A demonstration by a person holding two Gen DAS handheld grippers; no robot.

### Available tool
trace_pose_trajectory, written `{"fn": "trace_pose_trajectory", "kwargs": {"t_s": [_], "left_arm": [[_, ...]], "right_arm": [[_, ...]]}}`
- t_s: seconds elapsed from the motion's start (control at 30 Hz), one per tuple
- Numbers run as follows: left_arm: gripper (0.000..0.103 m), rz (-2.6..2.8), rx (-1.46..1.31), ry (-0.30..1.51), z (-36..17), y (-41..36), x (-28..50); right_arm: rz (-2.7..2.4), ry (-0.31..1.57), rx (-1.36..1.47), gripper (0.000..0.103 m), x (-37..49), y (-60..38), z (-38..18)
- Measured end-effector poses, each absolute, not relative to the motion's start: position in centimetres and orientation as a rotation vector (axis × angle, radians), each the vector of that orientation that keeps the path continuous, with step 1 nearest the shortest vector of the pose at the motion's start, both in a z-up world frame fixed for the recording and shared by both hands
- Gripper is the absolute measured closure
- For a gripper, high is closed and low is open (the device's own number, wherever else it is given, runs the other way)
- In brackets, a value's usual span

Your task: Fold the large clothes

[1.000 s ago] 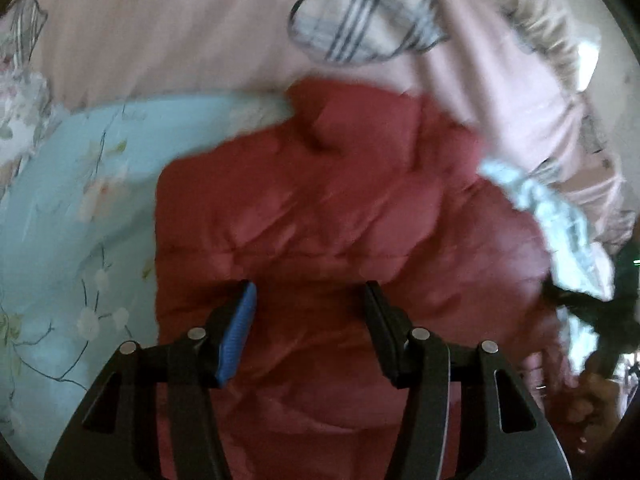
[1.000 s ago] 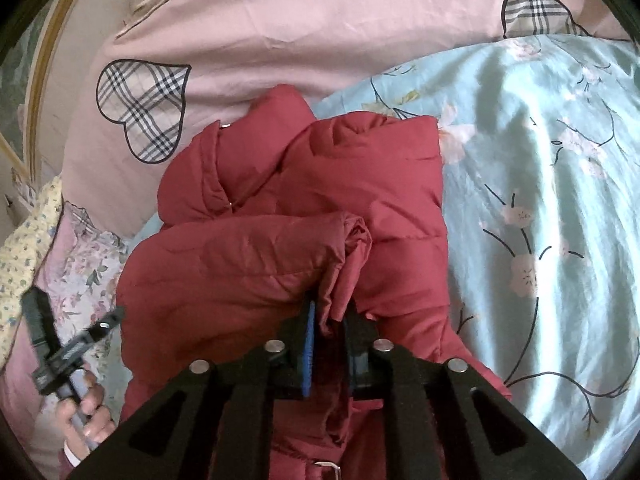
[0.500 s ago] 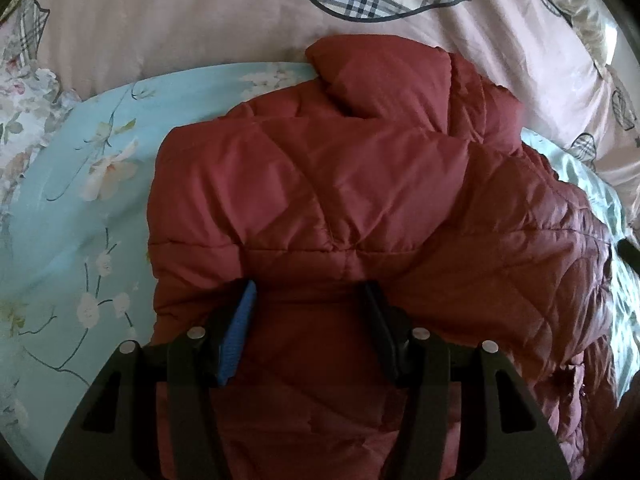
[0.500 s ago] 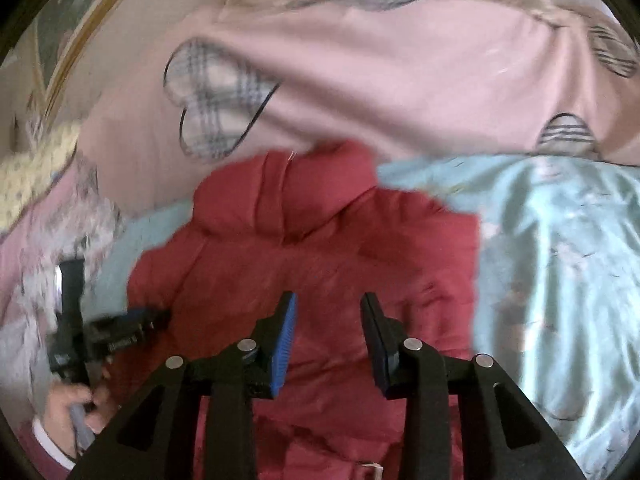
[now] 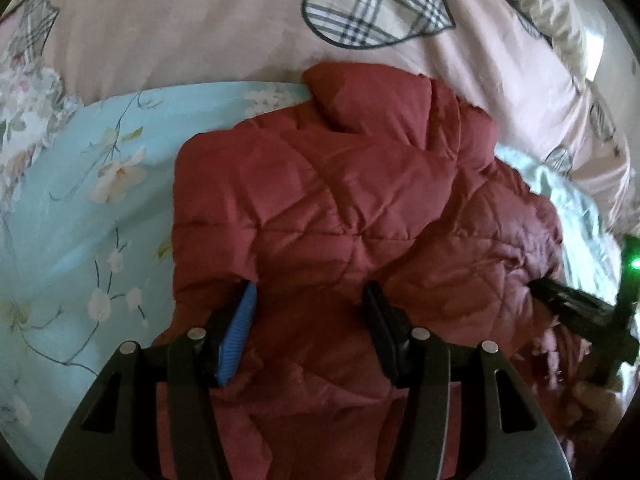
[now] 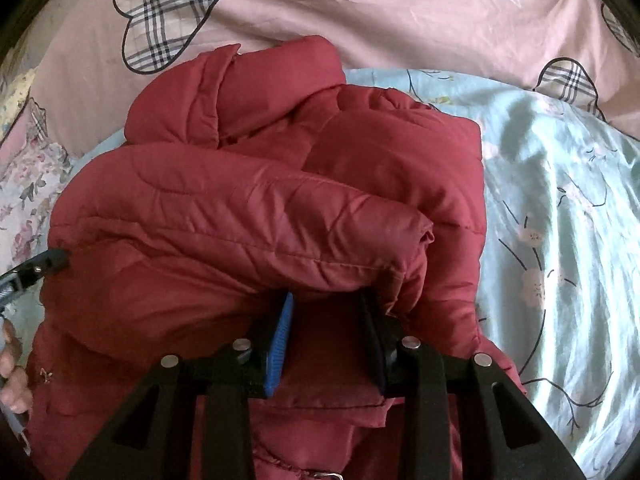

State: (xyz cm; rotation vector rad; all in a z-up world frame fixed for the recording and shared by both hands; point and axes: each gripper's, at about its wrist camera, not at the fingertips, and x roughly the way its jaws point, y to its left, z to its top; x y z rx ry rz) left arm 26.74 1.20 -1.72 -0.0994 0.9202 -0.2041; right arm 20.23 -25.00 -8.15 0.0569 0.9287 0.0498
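Note:
A dark red quilted jacket (image 5: 320, 200) lies on the bed with its hood toward the pink duvet. My left gripper (image 5: 309, 286) stands open on the jacket's body, both fingertips sunk a little into the fabric. In the right wrist view the jacket (image 6: 280, 220) has a sleeve folded across its front. My right gripper (image 6: 328, 296) is open at that sleeve's lower edge, its fingertips hidden under the fold and red cloth showing in the gap. Each view shows the other gripper at the jacket's side: the right gripper (image 5: 580, 316) and the left gripper (image 6: 36, 270).
A light blue floral sheet (image 5: 80, 240) (image 6: 560, 240) lies under the jacket. A pink duvet with plaid hearts (image 5: 200, 20) (image 6: 400, 20) bunches up behind it. A floral pillow (image 6: 28, 184) sits at the left. A hand (image 6: 12, 364) holds the left gripper's handle.
My right gripper let go of the sleeve cuff, opened, lifted off and came back down at the folded sleeve's edge. The left gripper stayed open on the jacket.

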Motion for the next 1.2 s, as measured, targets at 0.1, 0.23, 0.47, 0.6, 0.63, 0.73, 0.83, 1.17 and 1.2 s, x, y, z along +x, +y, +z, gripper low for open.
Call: {"fn": "trace_pose_trajectory", "kwargs": {"t_s": [0.1, 0.23, 0.47, 0.6, 0.63, 0.73, 0.83, 1.17, 1.2], "left_arm": [[0.049, -0.185, -0.037, 0.968, -3.2, 0.8, 27.4], [0.049, -0.156, -0.001, 0.966, -3.9, 0.1, 27.5], [0.049, -0.157, -0.011, 0.962, -3.9, 0.4, 27.1], [0.049, -0.162, -0.038, 0.978, -3.4, 1.3, 26.3], [0.048, -0.164, -0.040, 0.988, -3.6, 1.5, 26.3], [0.046, -0.170, -0.048, 1.007, -4.5, 1.7, 26.7], [0.045, -0.164, -0.040, 1.004, -5.0, 1.5, 26.9], [0.044, -0.172, -0.069, 1.005, -4.0, 2.2, 26.3], [0.044, -0.172, -0.074, 1.004, -3.8, 2.4, 26.0]], "right_arm": [[0.041, 0.929, 0.063, 0.070, 20.3, -24.7, -8.0], [0.031, 0.869, 0.027, 0.064, 19.0, -23.1, -5.7], [0.045, 0.926, -0.009, 0.063, 19.9, -22.6, -7.7], [0.054, 0.922, 0.085, 0.063, 20.0, -24.6, -8.3], [0.056, 0.922, 0.083, 0.063, 20.1, -24.7, -8.3], [0.047, 0.919, 0.051, 0.063, 20.1, -24.3, -8.4], [0.043, 0.916, 0.045, 0.063, 20.4, -24.3, -8.6], [0.058, 0.908, 0.105, 0.060, 19.2, -24.7, -7.4], [0.066, 0.908, 0.127, 0.060, 18.8, -24.9, -6.9]]}}
